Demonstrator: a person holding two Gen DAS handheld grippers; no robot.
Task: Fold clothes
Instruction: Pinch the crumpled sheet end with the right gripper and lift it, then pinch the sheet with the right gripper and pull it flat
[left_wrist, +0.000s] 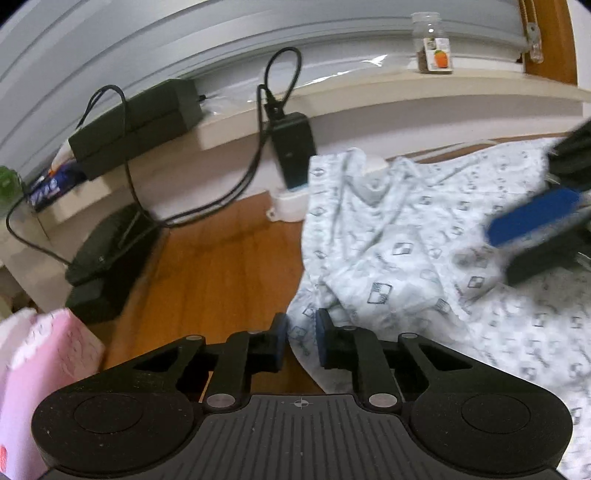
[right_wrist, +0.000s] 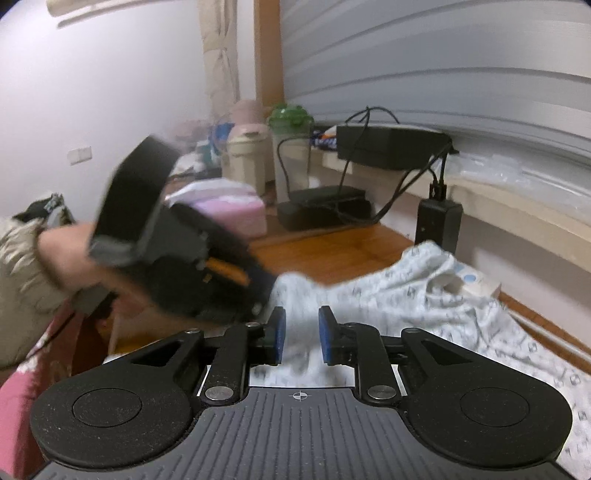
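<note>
A white garment (left_wrist: 406, 240) with a small grey square print lies crumpled on a wooden surface, and it also shows in the right wrist view (right_wrist: 424, 295). My left gripper (left_wrist: 301, 332) is open at the garment's left edge, and that edge runs up between its blue pads. My right gripper (right_wrist: 300, 334) is open low over the cloth, with fabric showing in the gap. One blurred blue pad (left_wrist: 532, 218) of the right gripper hangs over the garment's right part. A hand (right_wrist: 62, 258) holds the left gripper's blurred black body (right_wrist: 177, 266) at the cloth's left end.
The wooden surface (left_wrist: 221, 266) is bare left of the garment. A black adapter (left_wrist: 291, 155) stands plugged into a white power strip (left_wrist: 291, 206), with cables running to black boxes (left_wrist: 110, 251). A pink pack (left_wrist: 44, 354) sits near left. A jar (left_wrist: 432, 44) stands on the ledge.
</note>
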